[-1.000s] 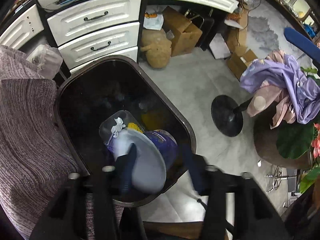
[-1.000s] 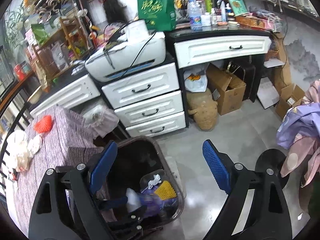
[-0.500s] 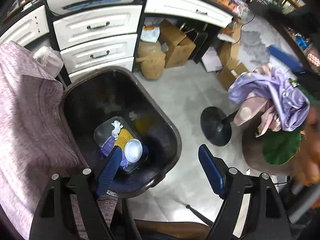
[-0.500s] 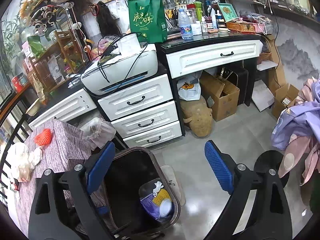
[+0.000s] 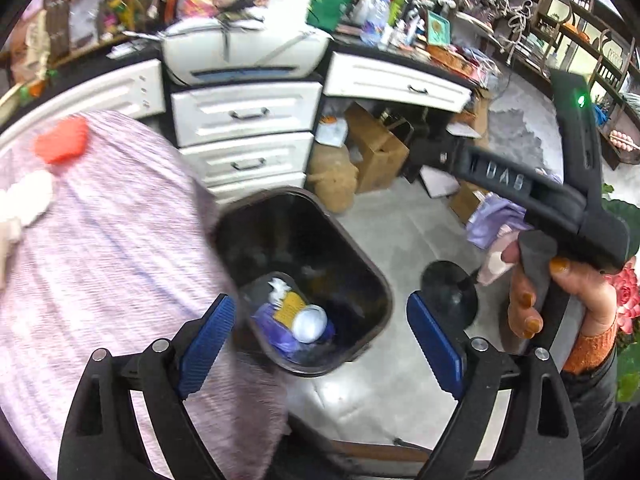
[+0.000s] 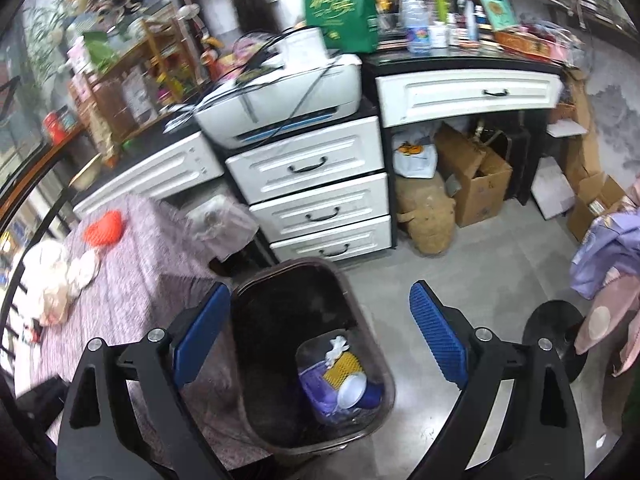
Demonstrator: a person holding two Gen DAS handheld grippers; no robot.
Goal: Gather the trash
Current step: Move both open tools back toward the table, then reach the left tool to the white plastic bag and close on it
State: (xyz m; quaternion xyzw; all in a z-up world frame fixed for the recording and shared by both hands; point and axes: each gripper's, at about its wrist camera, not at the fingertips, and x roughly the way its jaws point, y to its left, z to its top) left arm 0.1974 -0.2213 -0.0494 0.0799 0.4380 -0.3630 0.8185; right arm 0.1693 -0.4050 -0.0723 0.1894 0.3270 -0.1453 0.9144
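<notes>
On the left a desk [image 5: 100, 248] under a mauve cloth is carrying a red thing [image 5: 62, 145] and some pale crumpled bits [image 6: 60, 276]. Just beside its edge a dark bin [image 5: 360, 256] is standing on the grey floor [image 6: 492, 264], and the trash [image 5: 298, 318] is lying in it — a clear tub, purple wrap, a yellow mesh piece and a white cup, all heaped at the near end.

The left gripper [image 5: 318, 330] is hanging above the bin with its jaws opening; nothing is sitting between the blue pads, and the trash is showing far below the gap. The right gripper [image 6: 320, 342] is also pointing down over the bin, its jaws standing wide and gripping nothing.

Behind the bin white drawers [image 6: 316, 196] are sitting under a printer [image 6: 280, 96], with a green bag [image 6: 340, 4] farther back. To the right — in the left wrist view — a hand [image 5: 560, 304] is gripping the right gripper's black handle.
</notes>
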